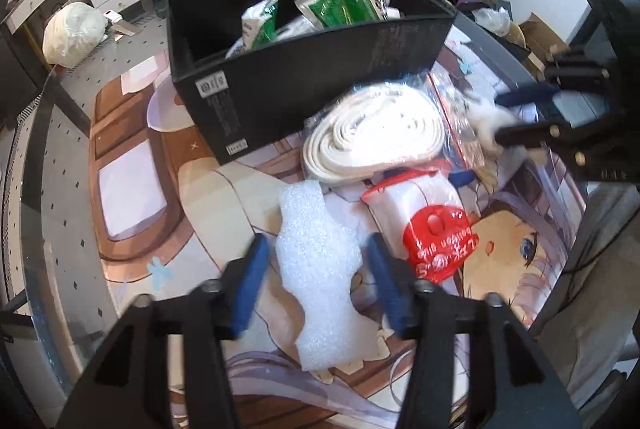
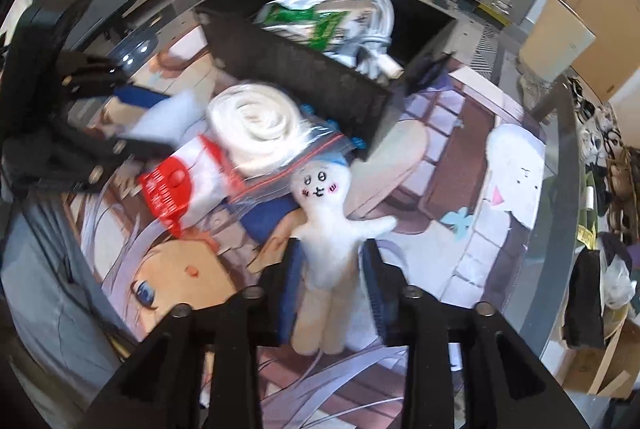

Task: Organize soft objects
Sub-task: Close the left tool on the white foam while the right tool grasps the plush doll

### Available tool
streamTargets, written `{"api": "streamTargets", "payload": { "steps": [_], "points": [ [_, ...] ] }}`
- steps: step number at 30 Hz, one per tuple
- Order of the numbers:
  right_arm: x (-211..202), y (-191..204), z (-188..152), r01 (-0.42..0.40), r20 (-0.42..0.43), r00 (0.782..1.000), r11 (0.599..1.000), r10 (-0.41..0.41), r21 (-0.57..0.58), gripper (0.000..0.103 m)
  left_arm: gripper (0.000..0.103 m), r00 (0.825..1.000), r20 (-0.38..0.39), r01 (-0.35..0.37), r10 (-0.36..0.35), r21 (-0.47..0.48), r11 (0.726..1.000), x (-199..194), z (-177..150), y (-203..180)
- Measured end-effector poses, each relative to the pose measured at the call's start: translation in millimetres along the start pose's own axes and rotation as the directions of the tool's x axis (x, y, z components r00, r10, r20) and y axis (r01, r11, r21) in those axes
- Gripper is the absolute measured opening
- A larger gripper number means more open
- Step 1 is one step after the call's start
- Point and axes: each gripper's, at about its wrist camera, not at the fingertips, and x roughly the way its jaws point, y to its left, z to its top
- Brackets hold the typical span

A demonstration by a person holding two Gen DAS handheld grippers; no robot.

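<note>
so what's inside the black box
The black box holds green-and-white packets and a coiled white cable. The packets and the near wall hide whatever lies below them.

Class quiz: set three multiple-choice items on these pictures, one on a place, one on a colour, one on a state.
1. Where is the rolled cloth? A in the box; B beside the box, in a clear bag; C on the floor.
2. What colour is the tag on the pack? A red; B yellow; C black.
3. The box is: A lidded; B open, holding packets; C empty.
Answers: B, the cloth lies bagged outside the box's front wall; A, the tag is bright red; B, green packets show over its open rim.
</note>
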Motion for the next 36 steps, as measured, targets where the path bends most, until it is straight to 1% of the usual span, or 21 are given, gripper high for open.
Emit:
{"api": "streamTargets", "payload": {
  "steps": [1,2,7,9,10,11,12,13,15,18,19,21,23,24,27,29,31,32,34,36],
  "points": [
    [3,-8,2,0.004,0.001,1.000,1.000,-0.004,0.008,0.049,0.058,1.000,0.004,-0.006,0.006,0.006,1.000,0,0,-1],
    [4,-13,2,0.005,0.003,1.000,1.000,-0.005,0.019,0.051,0.058,1.000,0.004,-0.007,0.007,0.009,1.000,0,1,-1],
    [7,-19,6,-0.002,0.010,1.000,0.999,0.002,0.033,0.052,0.058,1.000,0.001,-0.005,0.005,0.008,1.000,0,0,0],
    [12,-18,10,0.001,0.008,1.000,1.000,-0.002,0.030,0.053,0.053,1.000,-0.001,-0.010,0.010,0.007,1.000,0,1,-1],
    [16,-18,12,0.001,-0.001,1.000,1.000,-0.001,0.029,0.053,0.044,1.000,-0.001,-0.021,0.021,0.007,1.000,0,1,-1],
    [20,-19,14,-0.006,-0.011,1.000,1.000,0.006,0.028,0.053,0.038,0.999,0.000,-0.037,0.037,0.012,0.999,0,1,-1],
    [24,-19,15,-0.029,-0.025,0.999,0.999,0.029,0.030,0.053,0.038,0.999,0.002,-0.044,0.044,0.018,0.999,-1,2,-2],
    [26,-18,14,-0.046,-0.032,0.998,0.998,0.047,0.030,0.053,0.038,1.000,0.003,-0.024,0.024,0.017,1.000,-1,2,-1],
    [26,-13,10,-0.054,-0.043,0.998,0.998,0.054,0.013,0.053,0.038,1.000,0.006,-0.008,0.008,0.008,1.000,-1,3,1],
    [27,0,3,-0.090,-0.074,0.993,0.995,0.087,-0.033,0.049,0.038,1.000,0.007,-0.031,0.031,0.001,1.000,-1,4,4],
    [25,4,1,-0.099,-0.079,0.992,0.994,0.096,-0.047,0.049,0.038,0.999,0.008,-0.032,0.032,-0.005,0.999,-1,4,5],
    [18,9,-1,-0.105,-0.061,0.993,0.993,0.102,-0.056,0.049,0.040,1.000,0.013,-0.023,0.023,-0.017,1.000,-2,4,8],
    [10,5,2,-0.093,-0.032,0.995,0.995,0.092,-0.045,0.049,0.054,1.000,0.011,-0.022,0.022,-0.011,1.000,-3,3,7],
    [6,0,4,-0.079,-0.012,0.997,0.996,0.079,-0.028,0.049,0.063,1.000,0.012,-0.027,0.027,-0.004,1.000,-3,2,6],
    [4,-14,8,-0.069,0.020,0.997,0.998,0.069,0.012,0.049,0.063,0.999,0.000,-0.032,0.032,0.022,0.999,-3,0,2],
    [9,-20,9,-0.056,0.021,0.998,0.998,0.055,0.034,0.049,0.063,0.999,0.003,-0.034,0.034,0.031,0.999,-4,-1,0],
    [15,-25,10,-0.032,0.016,0.999,0.999,0.032,0.033,0.050,0.063,0.999,0.009,-0.039,0.039,0.038,0.999,-6,-1,-1],
    [17,-27,12,-0.039,0.018,0.999,0.999,0.038,0.037,0.053,0.063,0.999,0.007,-0.037,0.037,0.038,0.999,-6,-1,-1],
    [22,-26,18,-0.053,0.024,0.998,0.997,0.052,0.052,0.053,0.063,1.000,-0.004,-0.024,0.024,0.033,0.999,-4,-2,-2],
    [30,-26,22,-0.049,0.014,0.999,0.998,0.048,0.048,0.053,0.063,1.000,-0.011,-0.020,0.021,0.032,0.999,-3,-2,-2]
  ]
}}
